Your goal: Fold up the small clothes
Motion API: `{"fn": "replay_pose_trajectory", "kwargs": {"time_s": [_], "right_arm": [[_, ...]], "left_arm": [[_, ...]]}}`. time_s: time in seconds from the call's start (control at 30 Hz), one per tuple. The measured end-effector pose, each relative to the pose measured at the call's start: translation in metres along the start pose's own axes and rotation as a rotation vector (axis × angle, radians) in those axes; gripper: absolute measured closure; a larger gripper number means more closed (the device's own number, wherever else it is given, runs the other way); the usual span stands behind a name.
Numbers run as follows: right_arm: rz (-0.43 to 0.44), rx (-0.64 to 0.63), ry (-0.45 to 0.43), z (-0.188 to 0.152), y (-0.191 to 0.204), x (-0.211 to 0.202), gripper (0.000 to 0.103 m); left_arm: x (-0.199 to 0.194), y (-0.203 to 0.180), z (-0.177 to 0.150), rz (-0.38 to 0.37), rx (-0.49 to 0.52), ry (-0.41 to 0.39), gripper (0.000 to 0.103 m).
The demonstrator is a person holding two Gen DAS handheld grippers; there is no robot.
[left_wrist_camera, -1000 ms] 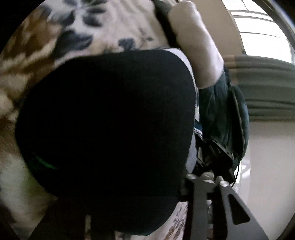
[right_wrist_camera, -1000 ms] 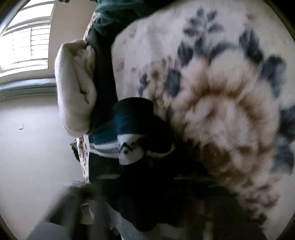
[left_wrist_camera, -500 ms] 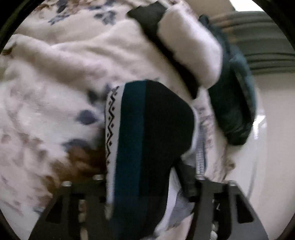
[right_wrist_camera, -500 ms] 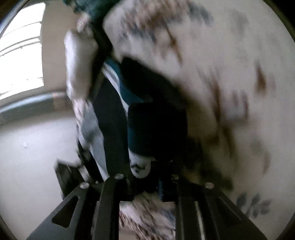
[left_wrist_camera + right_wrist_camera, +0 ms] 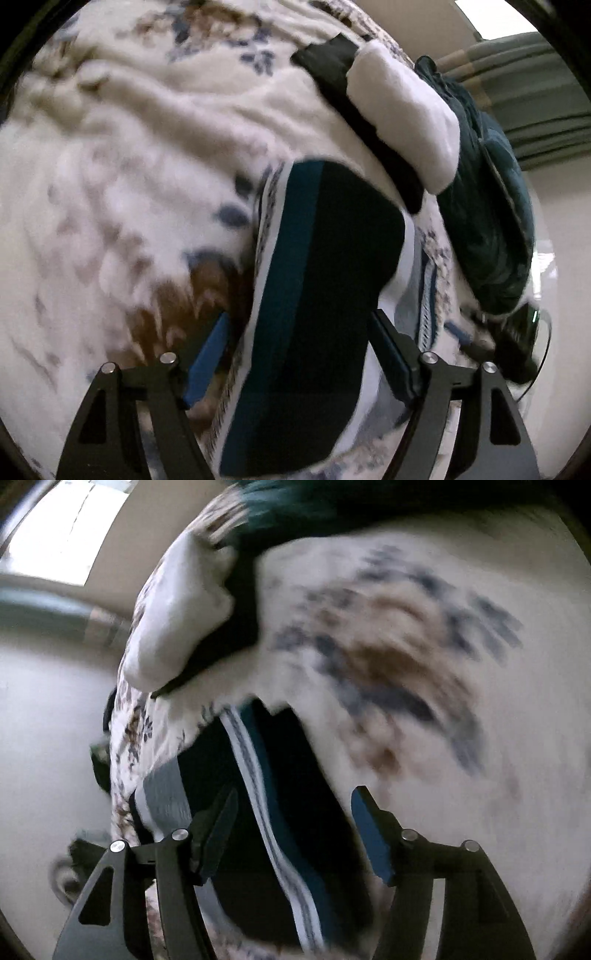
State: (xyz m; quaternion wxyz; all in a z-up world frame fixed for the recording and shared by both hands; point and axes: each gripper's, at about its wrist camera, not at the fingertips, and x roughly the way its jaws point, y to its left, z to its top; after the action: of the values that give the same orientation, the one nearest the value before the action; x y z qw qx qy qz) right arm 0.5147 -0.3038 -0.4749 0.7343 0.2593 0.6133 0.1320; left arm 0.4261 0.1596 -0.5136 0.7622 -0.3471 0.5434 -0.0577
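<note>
The striped sock (image 5: pixel 317 295), dark with a teal band and a white patterned edge, is laid flat on the flowered blanket (image 5: pixel 140 140), near the blanket's edge and doubled over on itself as far as can be judged. A second ago it was held up close to the left camera, filling most of that view as a dark mass; half a second ago it had been lowered onto the blanket, and now it is seen released. The left gripper (image 5: pixel 299 339) is spread wide, its blue-padded fingers standing on either side of the sock without pinching it. The right gripper (image 5: pixel 295 812) is likewise spread apart over the same sock (image 5: pixel 280 812), where earlier its fingers were drawn closer around the cloth. This is taken to mean that the fold on this piece is finished, or nearly so, and that another item may be taken up. Beyond the sock, a white rolled cloth (image 5: pixel 402 118) is lying over a black strip (image 5: pixel 362 122), with a dark green bundle (image 5: pixel 491 229) just beside them at the blanket's edge; whether these are already folded cannot be told.
</note>
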Motion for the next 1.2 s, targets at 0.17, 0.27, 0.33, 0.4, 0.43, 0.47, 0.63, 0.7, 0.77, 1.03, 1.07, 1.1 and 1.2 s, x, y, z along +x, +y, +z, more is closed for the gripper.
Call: {"fn": "replay_pose_trajectory", "kwargs": {"time_s": [0.17, 0.27, 0.33, 0.4, 0.43, 0.47, 0.63, 0.7, 0.77, 1.03, 1.07, 1.1, 1.2], "right_arm": [[-0.057, -0.096, 0.144, 0.042, 0.037, 0.076, 0.077], [-0.094, -0.158, 0.066, 0.039, 0.052, 0.065, 0.092], [-0.117, -0.203, -0.023, 0.042, 0.063, 0.044, 0.092], [-0.125, -0.204, -0.058, 0.049, 0.068, 0.036, 0.092], [-0.152, -0.217, -0.046, 0.052, 0.069, 0.040, 0.092], [-0.176, -0.228, -0.011, 0.053, 0.068, 0.048, 0.092], [-0.117, -0.106, 0.104, 0.053, 0.040, 0.047, 0.064], [-0.084, -0.069, 0.103, 0.041, 0.025, 0.029, 0.047], [-0.034, -0.034, 0.152, 0.024, 0.012, 0.024, 0.039], [0.052, 0.020, 0.269, -0.041, -0.018, 0.046, 0.083], [0.049, 0.025, 0.249, -0.042, -0.017, 0.043, 0.087], [0.042, 0.018, 0.224, -0.042, -0.015, 0.040, 0.088], [0.003, 0.034, 0.175, -0.041, -0.019, 0.029, 0.088]], "left_arm": [[0.015, -0.008, 0.015, 0.055, 0.060, -0.014, 0.028], [0.021, -0.009, 0.020, 0.050, 0.053, -0.012, 0.028], [0.023, -0.012, 0.023, 0.041, 0.059, -0.015, 0.028], [0.025, -0.015, 0.024, 0.034, 0.061, -0.017, 0.028], [0.026, -0.015, 0.024, 0.033, 0.060, -0.017, 0.028], [0.028, -0.015, 0.024, 0.038, 0.058, -0.015, 0.028], [0.023, -0.007, 0.016, 0.034, 0.038, 0.005, 0.028], [0.018, -0.005, 0.009, 0.037, 0.042, 0.009, 0.028], [0.015, 0.000, 0.001, 0.028, 0.031, 0.019, 0.028], [0.019, 0.008, -0.021, -0.034, 0.000, 0.057, 0.028], [0.018, 0.008, -0.022, -0.033, 0.006, 0.059, 0.028], [0.018, 0.007, -0.022, -0.035, 0.009, 0.061, 0.028], [0.020, 0.005, -0.023, -0.043, 0.023, 0.073, 0.028]]}}
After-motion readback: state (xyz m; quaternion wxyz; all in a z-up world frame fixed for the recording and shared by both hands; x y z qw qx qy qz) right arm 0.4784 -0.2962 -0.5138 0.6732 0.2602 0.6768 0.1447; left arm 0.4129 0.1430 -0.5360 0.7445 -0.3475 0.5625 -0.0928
